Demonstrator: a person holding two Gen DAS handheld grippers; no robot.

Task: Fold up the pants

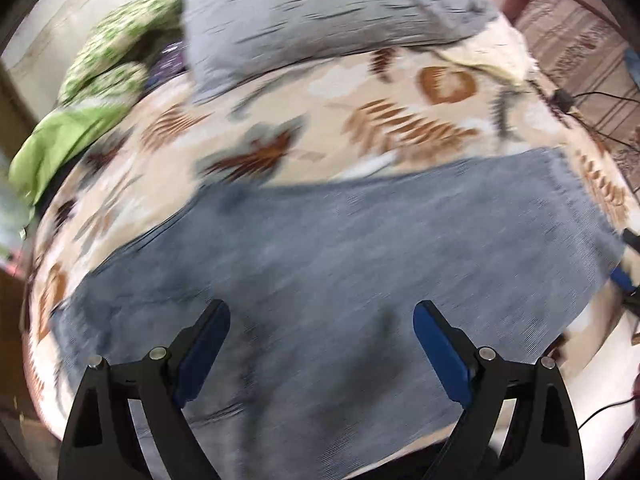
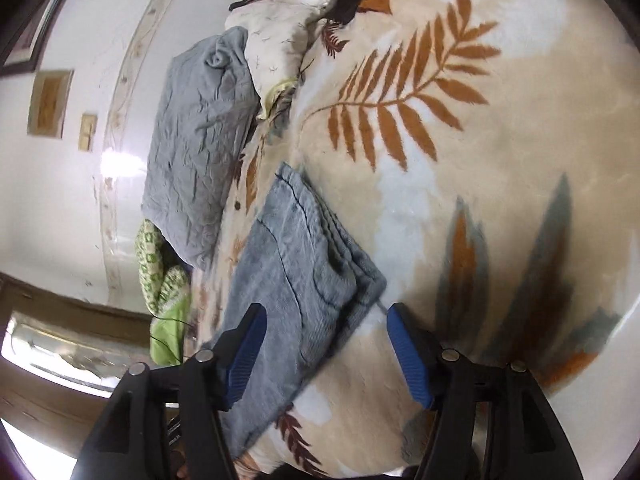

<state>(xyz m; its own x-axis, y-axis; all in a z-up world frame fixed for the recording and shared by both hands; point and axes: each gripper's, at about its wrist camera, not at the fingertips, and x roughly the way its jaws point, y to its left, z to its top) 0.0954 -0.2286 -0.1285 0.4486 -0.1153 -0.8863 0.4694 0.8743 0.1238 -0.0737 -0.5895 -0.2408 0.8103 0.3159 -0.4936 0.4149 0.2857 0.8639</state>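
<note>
Denim pants (image 2: 304, 280), folded into a layered slab, lie on the leaf-patterned blanket (image 2: 500, 152) near the grey pillow (image 2: 196, 152), long axis running away from the right gripper (image 2: 326, 344). Both it and the left gripper (image 1: 322, 344) gape empty just above the pants.

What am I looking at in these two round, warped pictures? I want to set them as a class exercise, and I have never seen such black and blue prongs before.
Each picture comes from a wide-angle camera on a hand-held gripper, looking along its two blue-padded fingers. A person carries one in each hand. The first shows the left gripper, the second the right gripper. Both stand open and hold nothing. Below them lie blue-grey pants, already folded over, on a leaf-patterned blanket on a bed. A grey pillow and green cloth lie further back.
</note>
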